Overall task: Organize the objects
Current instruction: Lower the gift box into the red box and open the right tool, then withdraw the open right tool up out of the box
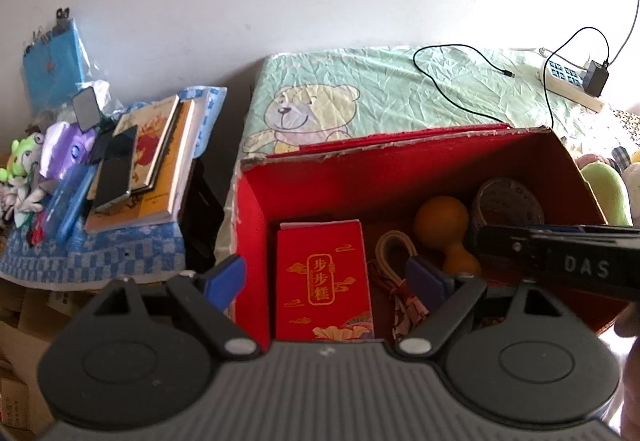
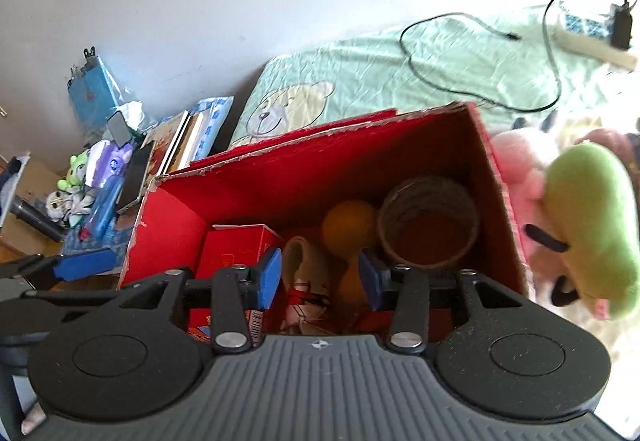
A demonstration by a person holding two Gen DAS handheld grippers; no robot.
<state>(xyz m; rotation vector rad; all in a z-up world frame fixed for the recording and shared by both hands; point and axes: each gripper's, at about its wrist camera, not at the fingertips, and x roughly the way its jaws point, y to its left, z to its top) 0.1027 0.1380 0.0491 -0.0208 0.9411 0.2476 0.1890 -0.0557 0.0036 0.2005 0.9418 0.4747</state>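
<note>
Both grippers hover over the red box (image 1: pixel 400 177) on the bed, jaws wide, empty. Red packet (image 1: pixel 324 281), orange gourd (image 1: pixel 442 219) and round tin (image 1: pixel 508 201) sit inside; green plush (image 2: pixel 592 217) lies just outside, likely next.

bed with wrinkly mint-green bear-print sheet (image 1: pixel 400 97) | open red cardboard box (image 1: pixel 400 169) sits on it | behind box: loose black cable (image 1: pixel 452 89), white power strip (image 1: pixel 572 81) | right of box: green and pink plush toys (image 2: pixel 588 217)

Red box (image 1: pixel 304 181), red-and-gold packet (image 1: pixel 324 281), orange gourd (image 1: pixel 440 219); mint bear-print sheet (image 1: pixel 360 97), blue-checked cloth (image 1: pixel 100 253)
</note>
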